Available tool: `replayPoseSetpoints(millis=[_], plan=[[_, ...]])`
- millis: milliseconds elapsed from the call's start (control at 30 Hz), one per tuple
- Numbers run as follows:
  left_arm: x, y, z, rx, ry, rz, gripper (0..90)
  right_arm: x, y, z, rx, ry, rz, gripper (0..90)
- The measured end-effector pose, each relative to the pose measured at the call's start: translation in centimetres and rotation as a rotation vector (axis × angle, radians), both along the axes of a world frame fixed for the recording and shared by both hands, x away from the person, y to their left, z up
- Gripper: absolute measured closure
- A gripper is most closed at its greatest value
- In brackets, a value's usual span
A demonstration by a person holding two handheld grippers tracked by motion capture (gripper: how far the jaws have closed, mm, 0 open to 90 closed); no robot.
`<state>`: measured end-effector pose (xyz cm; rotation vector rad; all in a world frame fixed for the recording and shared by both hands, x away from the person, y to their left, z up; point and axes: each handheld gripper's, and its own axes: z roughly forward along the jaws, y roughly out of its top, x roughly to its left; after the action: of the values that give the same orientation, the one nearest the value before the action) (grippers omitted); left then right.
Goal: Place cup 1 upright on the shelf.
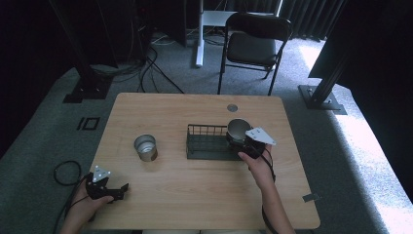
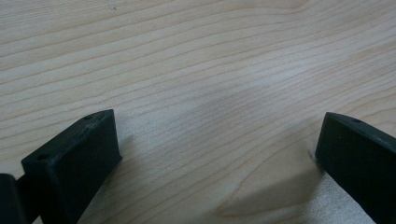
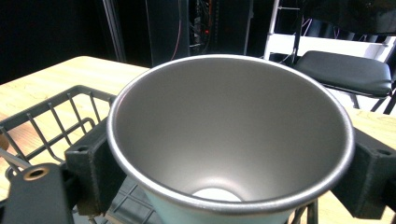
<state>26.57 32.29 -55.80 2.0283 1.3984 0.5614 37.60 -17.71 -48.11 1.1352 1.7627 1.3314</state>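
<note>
My right gripper (image 1: pixel 239 138) is shut on a steel cup (image 1: pixel 238 129) and holds it upright over the right end of a black wire basket (image 1: pixel 207 144). In the right gripper view the cup (image 3: pixel 229 135) sits between the two jaws, its open mouth toward the camera, with the basket (image 3: pixel 51 116) below and to the left. A second steel cup (image 1: pixel 145 147) stands on the table left of the basket. My left gripper (image 1: pixel 122 192) rests open near the table's front left edge, over bare wood (image 2: pixel 201 93), with nothing between its jaws.
The wooden table (image 1: pixel 195 195) has a round grommet (image 1: pixel 232 107) near its back edge. A black folding chair (image 1: pixel 253 44) stands behind the table. Dark frame posts and cables lie on the carpet around it.
</note>
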Motion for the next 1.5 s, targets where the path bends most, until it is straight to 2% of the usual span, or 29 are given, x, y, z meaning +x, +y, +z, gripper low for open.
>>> replayPoseSetpoints(millis=[400,600,733,800,1033,1200,1500], plan=[[0.0,0.0,0.0,0.000,0.000,0.000,0.3,-0.7,-0.6,-0.1,-0.006,-0.006,0.010,11.4],[0.0,0.0,0.0,0.000,0.000,0.000,0.3,-1.3,-1.2,-0.2,-0.005,0.009,0.026,11.3],[0.0,0.0,0.0,0.000,0.000,0.000,0.3,-1.8,-2.0,-0.3,0.002,0.014,0.031,11.3],[0.0,0.0,0.0,0.000,0.000,0.000,0.3,-2.0,-2.4,-0.4,-0.011,0.014,0.036,11.3],[0.0,0.0,0.0,0.000,0.000,0.000,0.3,-2.9,-3.6,-0.4,0.004,0.019,0.039,11.4],[0.0,0.0,0.0,0.000,0.000,0.000,0.3,-3.7,-4.6,-0.8,-0.020,0.036,0.050,11.4],[0.0,0.0,0.0,0.000,0.000,0.000,0.3,-4.5,-5.9,-1.6,-0.023,0.052,0.044,11.4]])
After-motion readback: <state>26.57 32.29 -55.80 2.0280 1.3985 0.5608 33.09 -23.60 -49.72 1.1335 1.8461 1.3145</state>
